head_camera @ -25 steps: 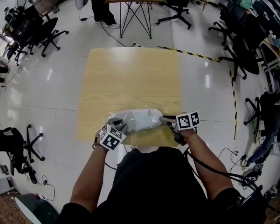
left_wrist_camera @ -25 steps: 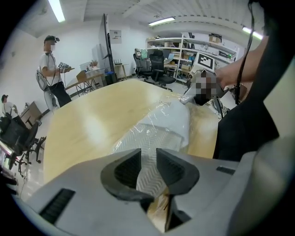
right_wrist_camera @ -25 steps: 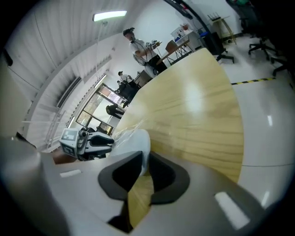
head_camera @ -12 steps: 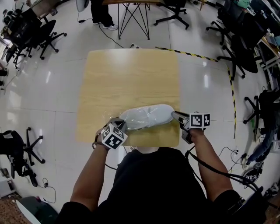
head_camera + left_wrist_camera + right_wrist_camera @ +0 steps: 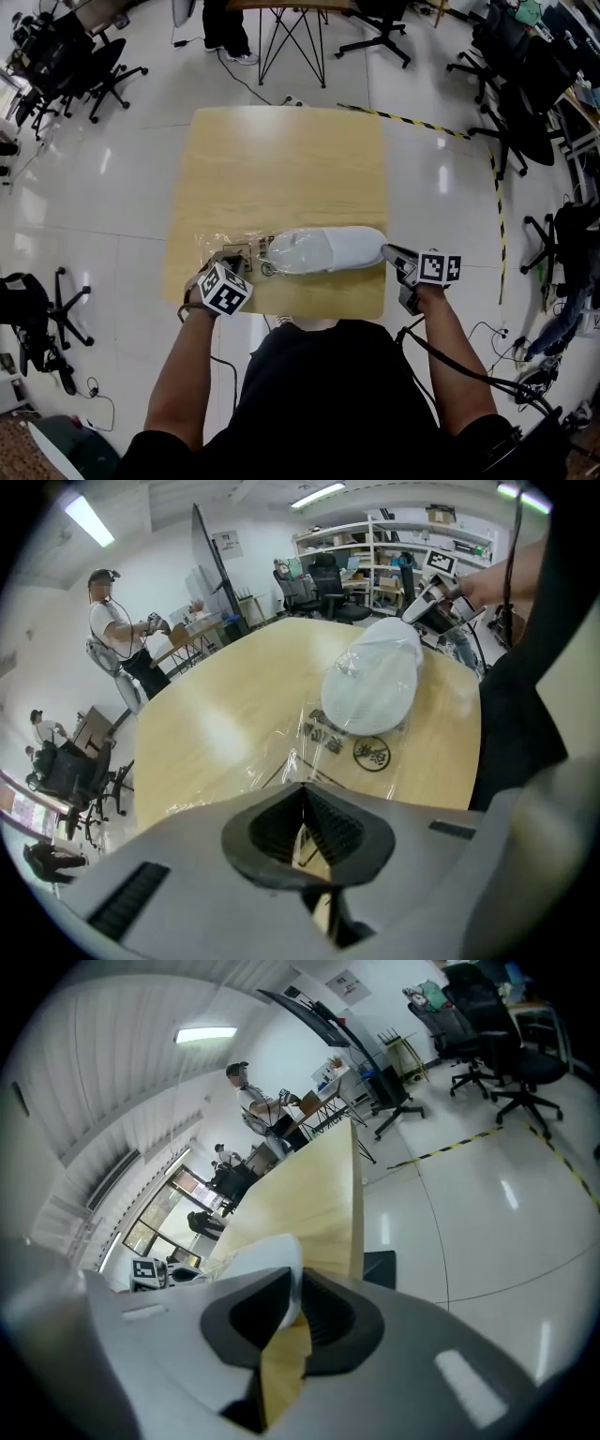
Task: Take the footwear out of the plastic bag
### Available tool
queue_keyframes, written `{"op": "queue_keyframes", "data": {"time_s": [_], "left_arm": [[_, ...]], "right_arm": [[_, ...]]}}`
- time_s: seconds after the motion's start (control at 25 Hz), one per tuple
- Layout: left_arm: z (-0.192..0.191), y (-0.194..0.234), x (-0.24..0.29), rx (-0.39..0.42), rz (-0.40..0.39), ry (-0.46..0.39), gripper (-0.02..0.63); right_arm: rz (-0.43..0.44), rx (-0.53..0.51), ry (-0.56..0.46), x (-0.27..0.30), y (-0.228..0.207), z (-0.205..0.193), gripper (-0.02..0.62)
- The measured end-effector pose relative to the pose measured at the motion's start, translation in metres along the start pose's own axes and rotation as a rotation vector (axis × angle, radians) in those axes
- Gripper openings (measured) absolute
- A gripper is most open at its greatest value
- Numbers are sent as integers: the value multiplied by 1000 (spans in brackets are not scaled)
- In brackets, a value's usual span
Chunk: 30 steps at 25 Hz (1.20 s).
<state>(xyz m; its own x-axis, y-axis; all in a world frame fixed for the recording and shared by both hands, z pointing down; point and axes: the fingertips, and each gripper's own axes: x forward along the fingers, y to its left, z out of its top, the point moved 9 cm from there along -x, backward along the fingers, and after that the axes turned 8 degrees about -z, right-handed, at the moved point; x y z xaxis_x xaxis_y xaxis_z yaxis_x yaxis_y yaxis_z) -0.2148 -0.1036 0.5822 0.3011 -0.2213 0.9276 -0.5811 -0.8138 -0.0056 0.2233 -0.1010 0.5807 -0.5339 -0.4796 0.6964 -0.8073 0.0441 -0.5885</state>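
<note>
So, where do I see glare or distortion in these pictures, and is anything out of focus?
Head view: bright reflections on the floor, whose tile lines curve. Left gripper view: black rounded corners, a pale sheen on the table, glints on the plastic bag, the slipper sharp. Right gripper view: strong fisheye bending, a light streak on the floor, the slipper edge soft.

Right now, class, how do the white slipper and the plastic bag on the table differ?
The slipper is opaque white and bulky; the plastic bag is clear, printed and flat. The slipper lies to the right of the plastic bag. Both are at the near edge of the wooden table.
</note>
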Motion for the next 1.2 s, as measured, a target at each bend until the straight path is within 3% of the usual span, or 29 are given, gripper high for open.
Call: {"op": "queue_keyframes", "data": {"time_s": [0.12, 0.24, 0.28, 0.36, 0.56, 0.68, 0.84, 1.2], "left_arm": [[-3, 5, -12, -58, 0, -59, 18], [11, 0, -25, -59, -47, -151, 177], [17, -3, -25, -44, -61, -169, 183], [30, -9, -17, -3, -102, -169, 183], [46, -25, 18, 71, -201, -69, 165], [47, -25, 23, 45, -192, -70, 128], [41, -27, 23, 77, -165, -52, 29], [30, -24, 21, 105, -120, -21, 18]], "right_arm": [[2, 6, -3, 4, 3, 0, 41], [6, 6, 3, 7, 6, 0, 40], [7, 4, 4, 7, 7, -1, 41], [6, -3, 6, 9, 8, -1, 41], [-3, -6, 17, 12, 10, 1, 41], [-2, -18, 16, 10, 11, 5, 41], [-10, -27, 18, 10, 11, 4, 41], [5, -28, 26, 13, 10, 1, 40]]}}
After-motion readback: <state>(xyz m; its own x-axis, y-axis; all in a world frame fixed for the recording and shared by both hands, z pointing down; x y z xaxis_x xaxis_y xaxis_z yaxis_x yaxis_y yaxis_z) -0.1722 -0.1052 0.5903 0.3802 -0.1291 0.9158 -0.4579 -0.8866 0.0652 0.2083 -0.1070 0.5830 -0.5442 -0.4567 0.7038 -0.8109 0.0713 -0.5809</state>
